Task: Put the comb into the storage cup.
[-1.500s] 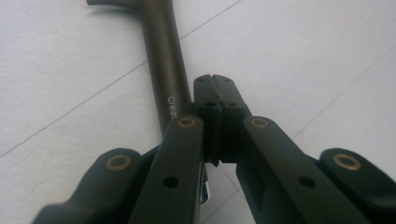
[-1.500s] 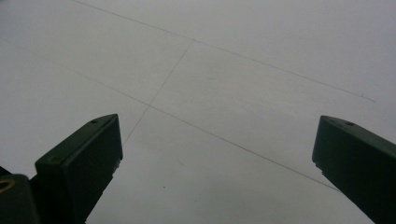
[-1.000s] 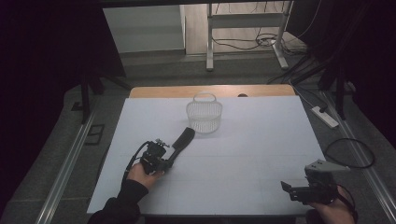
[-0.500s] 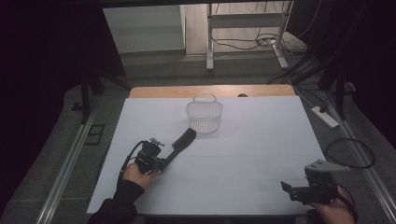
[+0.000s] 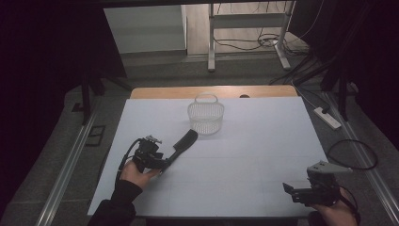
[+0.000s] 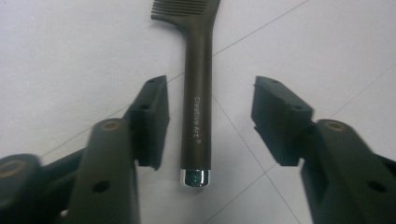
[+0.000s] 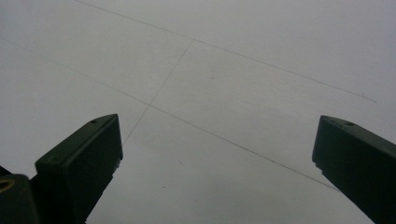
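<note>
Left claw lets go of the comb

The left claw (image 6: 208, 116) has just been opening, released, the comb (image 6: 196, 93) lying between its jaws on the table (image 5: 244, 155), near the basket (image 5: 206, 117). Right claw (image 7: 217, 154) gapes wide, well apart.

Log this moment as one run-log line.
left gripper: jaws just opened, comb handle lies free between them on table | right gripper: open, over bare table | basket: upright beyond comb
</note>
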